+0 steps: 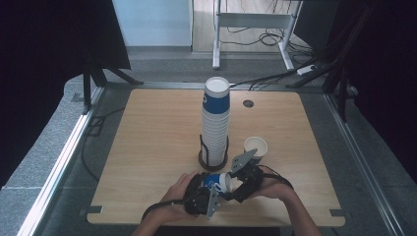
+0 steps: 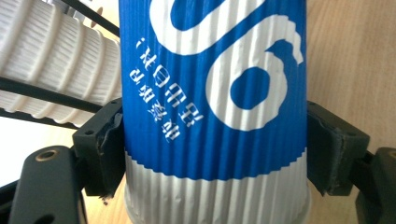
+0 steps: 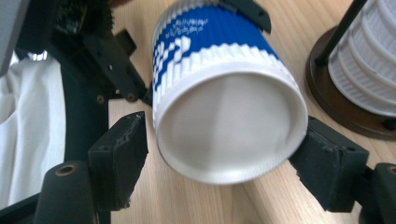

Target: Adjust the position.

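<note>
Black jaws of the left gripper press against both sides of a blue and white ribbed paper cup, closed as far as its wall allows, so the cup is held firmly near its white band. From above, this gripper and cup sit low over the near edge of the table, the cup lying on its side with its open mouth towards the right gripper.

Right gripper jaws stand on either side of the cup's rim; the right pad touches the rim, the left one sits just beside it with a sliver of gap, so whether it grips I cannot tell.

Just behind the hands, a tall stack of cups stands upright in a dark wire holder. A single empty cup stands to its right.
</note>
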A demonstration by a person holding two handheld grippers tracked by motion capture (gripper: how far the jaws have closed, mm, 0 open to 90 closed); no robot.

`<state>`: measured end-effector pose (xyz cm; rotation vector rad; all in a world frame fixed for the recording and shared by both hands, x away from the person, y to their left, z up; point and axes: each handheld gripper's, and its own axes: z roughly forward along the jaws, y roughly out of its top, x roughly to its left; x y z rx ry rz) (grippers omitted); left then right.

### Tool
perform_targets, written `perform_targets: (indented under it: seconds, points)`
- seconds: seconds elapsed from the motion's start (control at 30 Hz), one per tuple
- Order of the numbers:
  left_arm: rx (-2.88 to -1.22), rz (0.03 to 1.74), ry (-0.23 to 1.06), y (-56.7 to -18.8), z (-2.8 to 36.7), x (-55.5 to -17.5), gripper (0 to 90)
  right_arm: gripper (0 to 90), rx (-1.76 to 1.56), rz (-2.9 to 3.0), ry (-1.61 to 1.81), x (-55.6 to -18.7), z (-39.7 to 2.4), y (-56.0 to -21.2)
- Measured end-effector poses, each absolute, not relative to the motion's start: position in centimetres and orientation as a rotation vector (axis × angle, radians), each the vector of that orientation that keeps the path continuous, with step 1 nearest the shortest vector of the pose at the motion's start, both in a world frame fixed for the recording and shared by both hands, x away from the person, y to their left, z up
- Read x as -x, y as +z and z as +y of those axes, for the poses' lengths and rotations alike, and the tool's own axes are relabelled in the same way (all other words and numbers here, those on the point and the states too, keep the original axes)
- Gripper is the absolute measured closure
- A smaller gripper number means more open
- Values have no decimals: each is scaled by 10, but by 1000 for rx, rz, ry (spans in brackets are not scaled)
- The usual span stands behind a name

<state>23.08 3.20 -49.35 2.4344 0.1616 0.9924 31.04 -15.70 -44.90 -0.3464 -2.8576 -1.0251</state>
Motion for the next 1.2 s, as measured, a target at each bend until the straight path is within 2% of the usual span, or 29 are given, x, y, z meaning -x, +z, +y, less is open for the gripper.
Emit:
perform_targets:
  seconds: [0.33, 0.53, 1.2]
  points:
    - [-2391, 160, 1001, -494, 30, -229, 195, 230, 207, -2901, -681, -328, -128, -436]
    - [-2450, 128, 1033, -494, 32, -230, 193, 270, 149, -2901, -526, -333, -107, -440]
    - [-2494, 118, 1024, -499, 25, -229, 195, 265, 180, -2876, -560, -332, -113, -450]
